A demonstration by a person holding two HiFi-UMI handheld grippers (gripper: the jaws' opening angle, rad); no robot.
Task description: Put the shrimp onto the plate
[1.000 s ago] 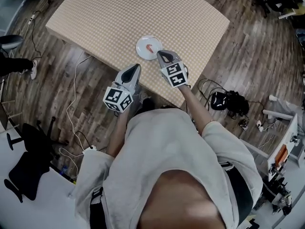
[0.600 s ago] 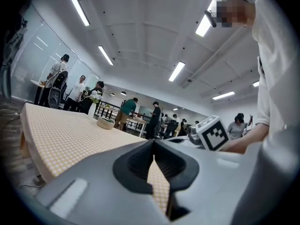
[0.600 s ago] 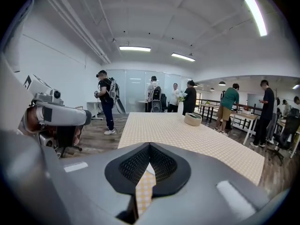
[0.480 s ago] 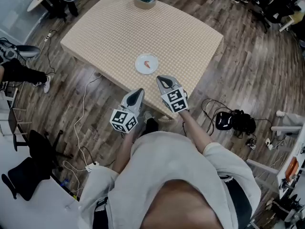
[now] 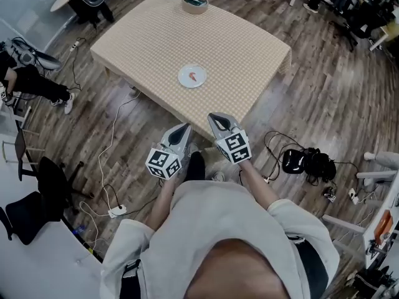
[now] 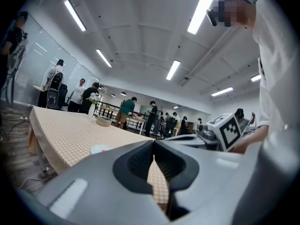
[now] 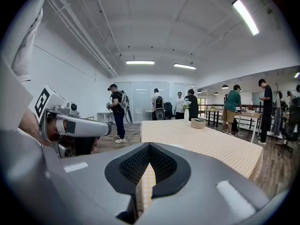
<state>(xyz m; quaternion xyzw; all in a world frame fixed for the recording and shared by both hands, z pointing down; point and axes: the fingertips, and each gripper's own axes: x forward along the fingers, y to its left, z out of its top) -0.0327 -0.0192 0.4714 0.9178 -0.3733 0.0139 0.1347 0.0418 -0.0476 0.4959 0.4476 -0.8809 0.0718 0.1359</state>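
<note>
An orange shrimp (image 5: 196,75) lies on a small white plate (image 5: 187,81) near the middle of the checked table (image 5: 237,48). Both grippers hang over the floor, off the table's near edge and well short of the plate. My left gripper (image 5: 185,128) is shut with nothing between its jaws (image 6: 153,146). My right gripper (image 5: 215,118) sits beside it, also shut and empty (image 7: 149,149). The left gripper view shows the plate (image 6: 101,149) low on the cloth. In the right gripper view the plate is hidden behind the jaws.
A round bowl (image 5: 195,2) stands at the table's far end. Cables (image 5: 109,167) and a black bag (image 5: 305,157) lie on the wooden floor, and a black chair (image 5: 31,210) is at the left. Several people stand at tables farther off (image 7: 229,107).
Both grippers have drawn back from the table's near edge toward the person and now hang over the floor. The plate with the shrimp stays put and looks farther off.
</note>
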